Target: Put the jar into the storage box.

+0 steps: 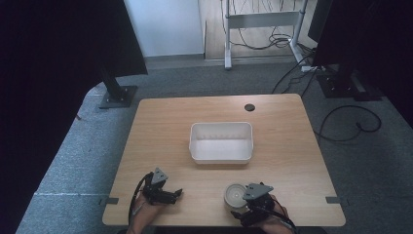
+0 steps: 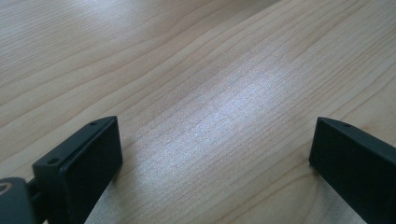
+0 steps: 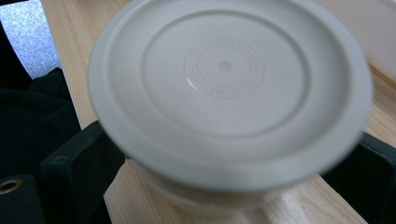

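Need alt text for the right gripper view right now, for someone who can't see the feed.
A round white lidded container sits close up between the right gripper's two black jaws, one on each side of its base; whether they press on it cannot be told. It stands on the light wooden table near the edge, with grey floor beyond at upper left.

tub [image 3: 224, 93] | blurred | base hidden (under its lid [image 3: 224, 65])

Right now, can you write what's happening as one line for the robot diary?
right gripper: jaws around lidded white tub, grip unclear | left gripper: open, empty, over table | white bin: mid-table, empty
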Available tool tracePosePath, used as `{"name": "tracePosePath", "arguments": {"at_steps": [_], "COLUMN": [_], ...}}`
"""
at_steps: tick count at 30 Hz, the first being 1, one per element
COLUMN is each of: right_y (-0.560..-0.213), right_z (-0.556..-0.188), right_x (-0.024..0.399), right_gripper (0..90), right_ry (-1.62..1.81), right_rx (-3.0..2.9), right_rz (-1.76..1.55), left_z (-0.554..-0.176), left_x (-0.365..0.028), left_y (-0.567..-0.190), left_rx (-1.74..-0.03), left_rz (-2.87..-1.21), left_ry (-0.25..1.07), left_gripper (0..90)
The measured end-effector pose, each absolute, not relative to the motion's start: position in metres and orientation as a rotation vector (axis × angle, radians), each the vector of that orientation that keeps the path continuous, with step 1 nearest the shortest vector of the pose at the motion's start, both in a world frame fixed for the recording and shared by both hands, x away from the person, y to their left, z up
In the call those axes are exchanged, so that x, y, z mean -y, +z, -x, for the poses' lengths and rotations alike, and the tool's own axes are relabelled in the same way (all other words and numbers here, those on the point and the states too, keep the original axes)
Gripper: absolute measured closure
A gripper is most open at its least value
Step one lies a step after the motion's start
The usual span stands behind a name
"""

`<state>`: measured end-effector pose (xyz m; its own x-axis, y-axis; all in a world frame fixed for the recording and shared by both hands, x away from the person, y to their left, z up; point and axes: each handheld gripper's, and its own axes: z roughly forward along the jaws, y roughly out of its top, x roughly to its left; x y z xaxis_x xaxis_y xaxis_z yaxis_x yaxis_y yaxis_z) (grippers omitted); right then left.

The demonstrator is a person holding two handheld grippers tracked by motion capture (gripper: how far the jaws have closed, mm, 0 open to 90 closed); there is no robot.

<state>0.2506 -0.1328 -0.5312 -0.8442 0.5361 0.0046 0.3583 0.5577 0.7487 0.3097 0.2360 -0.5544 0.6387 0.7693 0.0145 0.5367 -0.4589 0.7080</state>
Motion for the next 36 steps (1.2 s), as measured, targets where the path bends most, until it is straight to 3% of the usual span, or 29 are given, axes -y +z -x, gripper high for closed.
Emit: {"name": "tracePosePath", "arguments": {"at_steps": [8, 36], "right_y": [-0.532, -0.512], "right_z": [-0.252, -0.266], "right_x": [0.124, 0.125], "right_gripper": [9.5, 9.6], "right_ry": [1.139, 1.11], "right_rx": [-2.554, -2.498], "right_rz": [-0.77, -0.85], "left_z": [-0.31, -0.31], "left_x": [-0.236, -0.236], "left_y": [-0.554, -0.554], "left_rx": [-1.013, -1.013], "left_rz": [-2.175, -2.176], "left_ry": [0.439, 0.439], "left_gripper": [2.2, 2.2]}}
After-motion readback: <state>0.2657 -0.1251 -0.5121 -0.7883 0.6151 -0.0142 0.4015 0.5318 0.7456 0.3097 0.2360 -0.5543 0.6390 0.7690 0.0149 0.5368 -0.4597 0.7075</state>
